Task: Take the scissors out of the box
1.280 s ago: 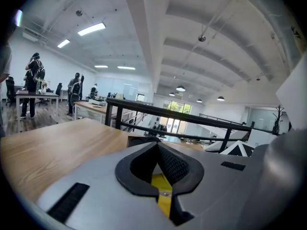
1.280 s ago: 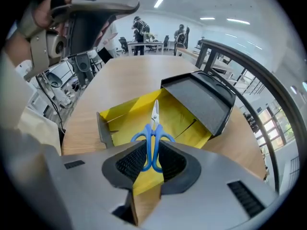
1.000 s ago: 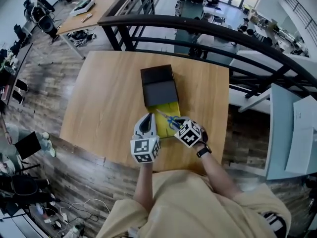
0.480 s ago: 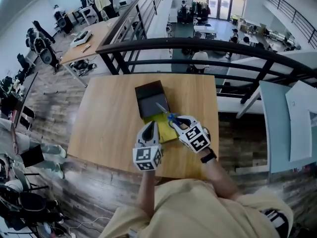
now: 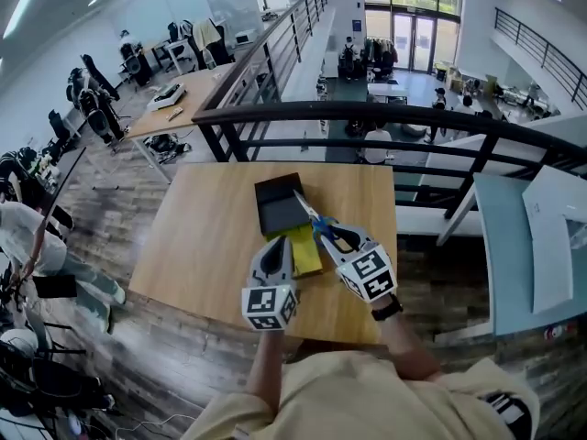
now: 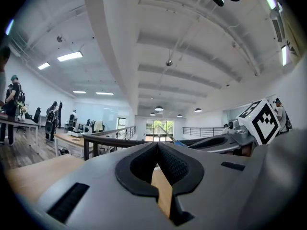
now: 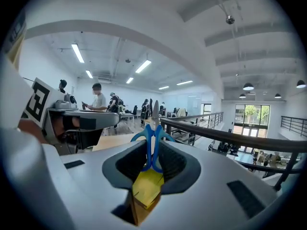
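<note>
Tabletop [image 5: 202, 236], right hand-held gripper [image 5: 327, 235] grasping scissors [image 5: 306, 210], left hand-held gripper [image 6: 156, 150] clenched, box [image 5: 280, 204] overhead only

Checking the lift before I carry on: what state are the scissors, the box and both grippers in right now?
scissors: blades together, gripped by the blue handles, in the air above the box.
box: open on the table, yellow part drawn out from the black part.
right gripper: shut on the scissors.
left gripper: shut, nothing between its jaws.
</note>
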Demonstrator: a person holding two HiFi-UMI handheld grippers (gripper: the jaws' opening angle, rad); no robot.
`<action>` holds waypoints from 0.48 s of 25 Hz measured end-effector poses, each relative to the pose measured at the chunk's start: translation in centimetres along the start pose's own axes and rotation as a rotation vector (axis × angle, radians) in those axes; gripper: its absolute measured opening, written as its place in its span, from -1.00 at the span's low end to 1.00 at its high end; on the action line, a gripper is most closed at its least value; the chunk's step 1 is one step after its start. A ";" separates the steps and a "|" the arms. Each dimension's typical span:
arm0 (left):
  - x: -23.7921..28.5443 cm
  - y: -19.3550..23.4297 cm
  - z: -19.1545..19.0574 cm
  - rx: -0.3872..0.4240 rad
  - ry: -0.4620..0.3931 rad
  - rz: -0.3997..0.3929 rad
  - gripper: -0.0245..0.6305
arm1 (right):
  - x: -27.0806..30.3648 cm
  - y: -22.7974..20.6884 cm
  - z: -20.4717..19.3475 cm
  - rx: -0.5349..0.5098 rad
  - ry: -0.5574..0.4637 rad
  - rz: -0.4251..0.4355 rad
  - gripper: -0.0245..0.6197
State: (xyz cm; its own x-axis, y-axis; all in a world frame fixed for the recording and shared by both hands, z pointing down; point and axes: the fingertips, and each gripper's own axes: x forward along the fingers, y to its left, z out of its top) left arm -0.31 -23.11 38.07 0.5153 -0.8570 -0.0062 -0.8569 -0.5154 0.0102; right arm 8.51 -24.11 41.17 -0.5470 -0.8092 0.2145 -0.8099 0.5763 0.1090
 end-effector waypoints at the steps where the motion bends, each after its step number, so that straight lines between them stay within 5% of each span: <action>1: -0.4 -0.3 0.2 0.004 -0.003 0.002 -0.89 | -0.6 0.0 0.4 0.006 -0.013 -0.008 -0.68; 12: -3.1 -1.8 2.3 0.046 -0.047 0.050 -0.89 | -5.3 1.2 3.7 0.033 -0.195 -0.087 -0.68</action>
State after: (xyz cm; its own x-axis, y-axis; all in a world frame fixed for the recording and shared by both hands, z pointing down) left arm -0.44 -19.55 35.74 0.4720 -0.8800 -0.0536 -0.8816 -0.4708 -0.0347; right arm 9.69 -19.53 36.61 -0.5028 -0.8643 0.0135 -0.8606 0.5020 0.0861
